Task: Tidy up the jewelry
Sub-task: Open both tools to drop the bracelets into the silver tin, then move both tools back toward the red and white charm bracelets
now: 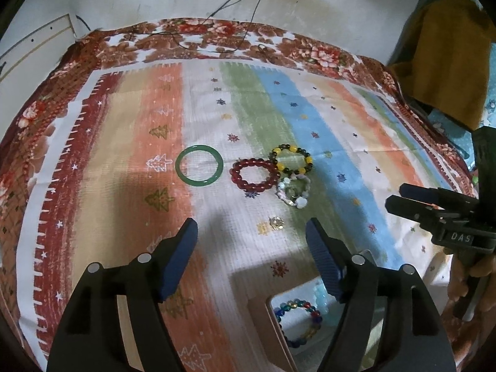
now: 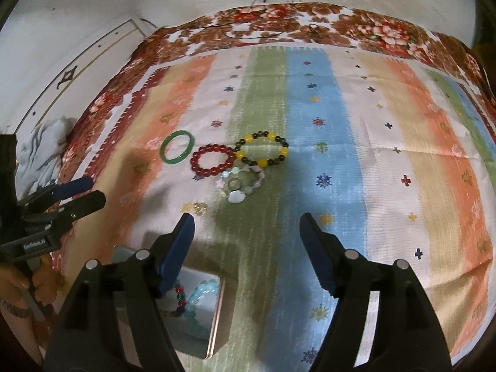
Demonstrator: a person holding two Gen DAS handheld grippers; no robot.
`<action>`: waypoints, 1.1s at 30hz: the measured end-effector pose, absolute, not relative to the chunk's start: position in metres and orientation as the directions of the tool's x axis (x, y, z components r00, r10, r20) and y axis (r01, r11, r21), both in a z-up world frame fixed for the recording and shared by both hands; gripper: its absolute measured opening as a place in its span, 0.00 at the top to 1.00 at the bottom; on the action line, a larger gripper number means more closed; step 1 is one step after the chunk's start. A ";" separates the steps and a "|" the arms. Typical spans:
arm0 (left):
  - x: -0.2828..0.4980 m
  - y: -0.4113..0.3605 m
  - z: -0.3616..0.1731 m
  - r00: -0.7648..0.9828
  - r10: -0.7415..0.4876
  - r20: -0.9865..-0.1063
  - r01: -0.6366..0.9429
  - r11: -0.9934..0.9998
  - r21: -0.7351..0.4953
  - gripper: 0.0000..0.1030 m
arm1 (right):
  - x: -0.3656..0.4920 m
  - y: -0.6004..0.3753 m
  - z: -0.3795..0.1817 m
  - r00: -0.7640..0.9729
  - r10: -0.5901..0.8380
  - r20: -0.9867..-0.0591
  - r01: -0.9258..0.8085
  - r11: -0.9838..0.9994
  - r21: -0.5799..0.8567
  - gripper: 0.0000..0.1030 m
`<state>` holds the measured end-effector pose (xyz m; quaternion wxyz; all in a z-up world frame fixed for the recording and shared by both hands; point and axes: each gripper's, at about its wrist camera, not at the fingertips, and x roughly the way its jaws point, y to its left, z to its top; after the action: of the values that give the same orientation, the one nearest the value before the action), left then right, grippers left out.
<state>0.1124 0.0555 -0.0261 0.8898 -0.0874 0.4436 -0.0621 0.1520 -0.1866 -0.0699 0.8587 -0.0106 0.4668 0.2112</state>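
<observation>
Both handheld grippers hover above a striped, snowflake-patterned tablecloth (image 1: 130, 142), fingers spread wide and holding nothing. The left gripper (image 1: 251, 259) hangs over the near middle of the cloth, while the right gripper (image 2: 247, 252) sits level with it, to its right.

Four bracelets lie loose near the middle of the cloth. A green jade-coloured bangle (image 1: 199, 165) rests alone at the left, apart from the others. To its right, a dark red beaded bracelet (image 1: 254, 174) touches a yellow-and-dark beaded bracelet (image 1: 291, 162), and a pale bracelet of mixed light beads (image 1: 293, 191) sits just in front of those two, bunched up. A small gold-toned trinket (image 1: 276, 222) lies by itself, nearer the grippers; its exact kind cannot be told.

At the cloth's near edge stands a light-walled open box (image 2: 217, 319). Inside it lie a multicoloured glass-bead bracelet (image 1: 299, 322) and a pale blue beaded bracelet (image 2: 201, 294), side by side.

A person's hand (image 2: 18, 282) grips the left tool's handle, seen from the right wrist camera.
</observation>
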 end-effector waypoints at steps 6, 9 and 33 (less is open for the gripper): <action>0.127 0.056 -0.025 0.619 -0.173 -0.766 0.012 0.977 -0.211 0.29 | 0.162 -0.185 -0.069 0.499 0.353 -0.792 -0.359 0.915 0.182 0.31; 0.140 0.056 -0.034 0.598 -0.173 -0.783 0.003 0.977 -0.213 0.29 | 0.168 -0.180 -0.070 0.508 0.345 -0.789 -0.362 0.917 0.169 0.31; 0.202 0.057 -0.081 0.475 -0.242 -0.846 -0.033 0.956 -0.291 0.29 | 0.211 -0.163 -0.109 0.415 0.306 -0.857 -0.347 0.924 0.162 0.31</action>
<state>0.2016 0.0572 -0.0807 0.8481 -0.1350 0.5087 -0.0615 0.2110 -0.1633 -0.1093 0.8408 -0.0203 0.5050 0.1939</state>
